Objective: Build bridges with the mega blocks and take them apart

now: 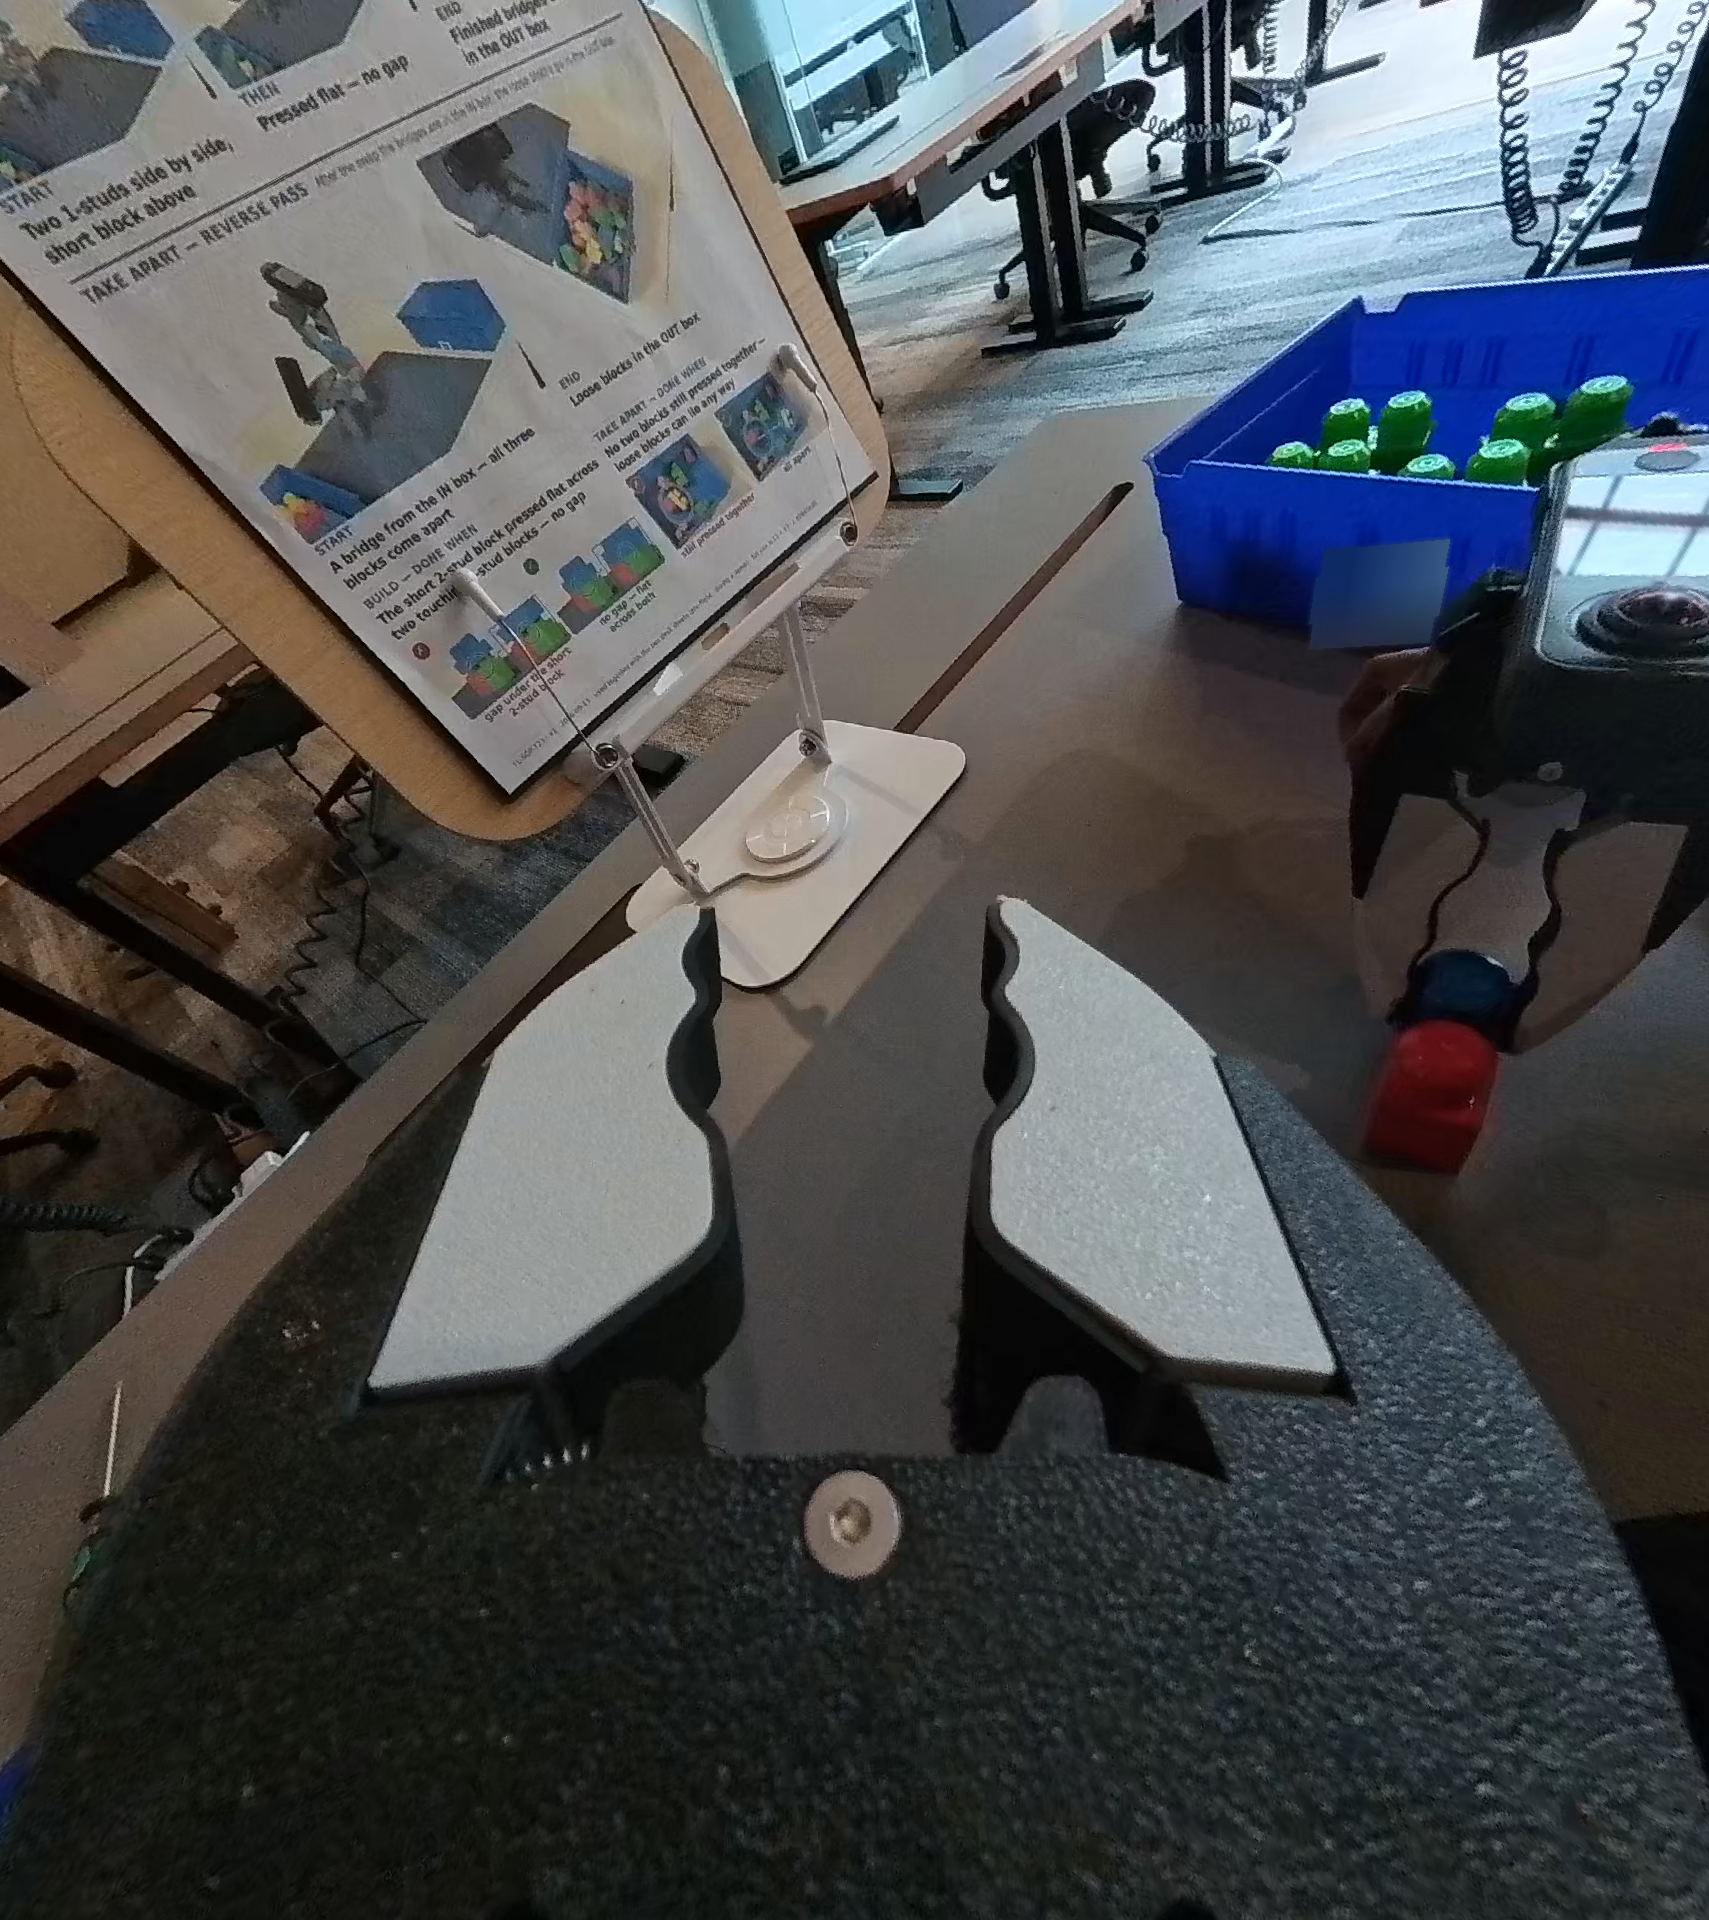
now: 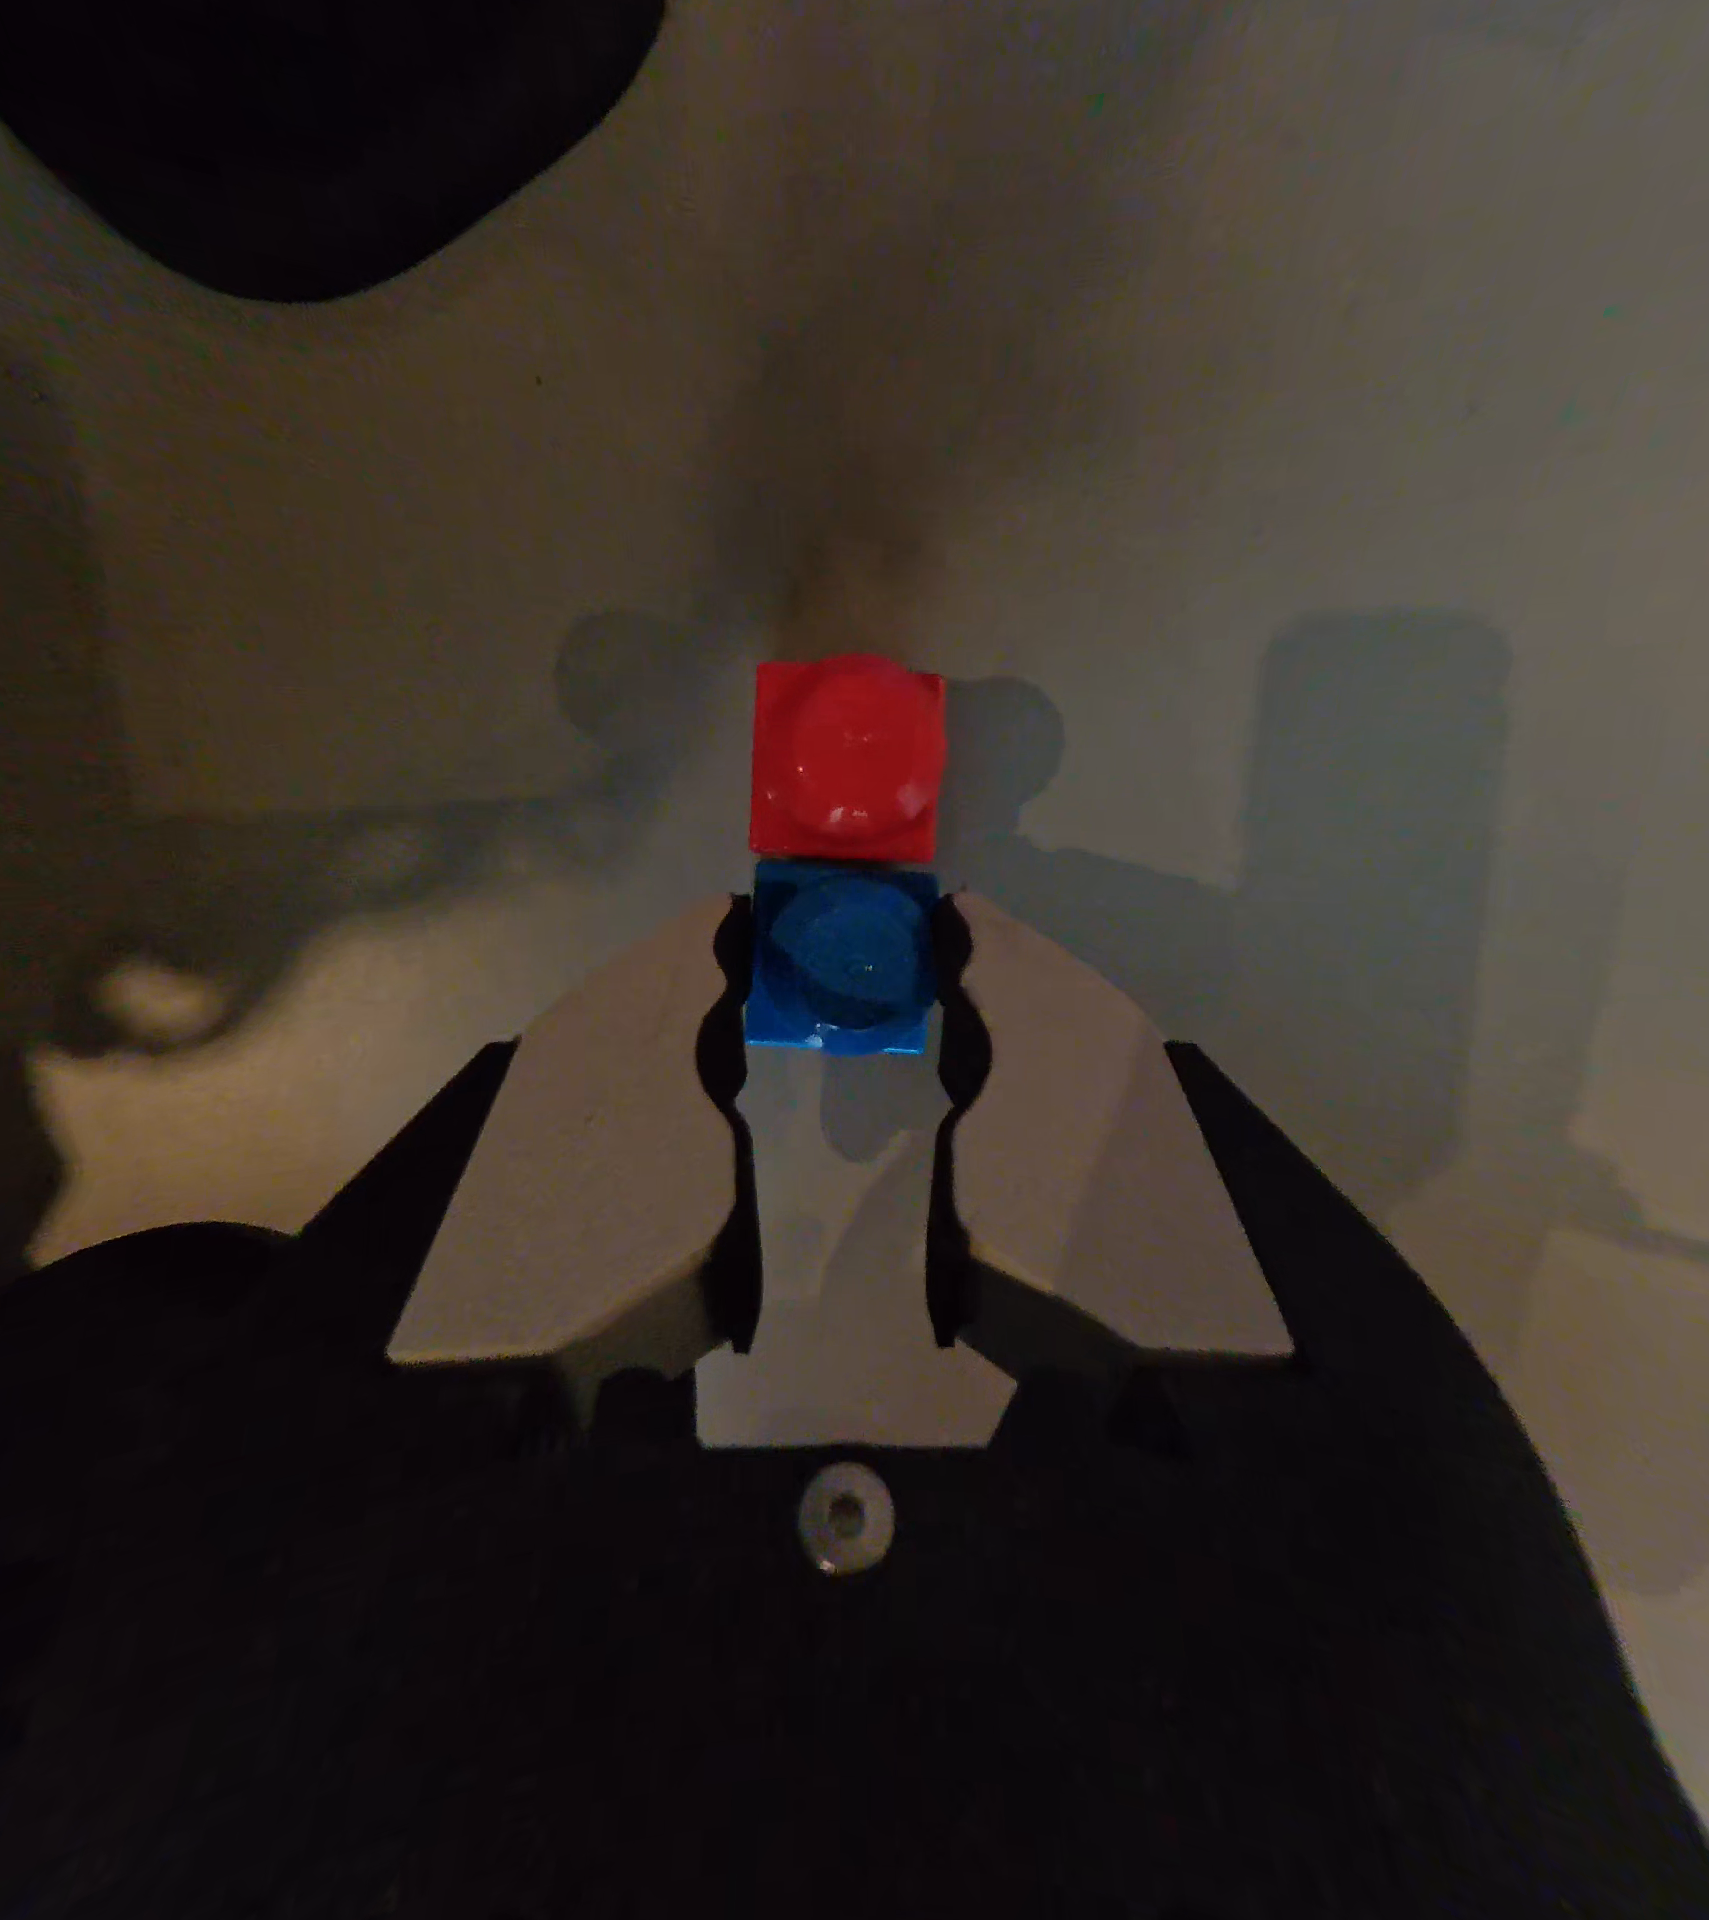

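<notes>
**Blue block pinched, red one beside it**

Though my right view is dim, I see the right hand-held gripper (image 2: pixel 842 914) pinching the blue block (image 2: pixel 839 961) on the counter (image 2: pixel 1349 416), touching the red block (image 2: pixel 845 764). My left hand-held gripper (image 1: pixel 845 945) hangs spread, empty. The blue bin (image 1: pixel 1276 499) of green blocks (image 1: pixel 1401 431) is cut off.

Each tool has a black, grainy, wedge-shaped body with a silver hex-socket screw (image 1: pixel 852 1527) at its middle. The left tool (image 1: pixel 850 961) carries two pale grey fingers (image 1: pixel 569 1174) with wavy black inner edges; the right tool (image 2: pixel 845 920) has the same build (dimmer in its own view). From the left wrist view, it bears a black camera (image 1: pixel 1660 592) with a round lens, and thin dark cables run down it.
</notes>
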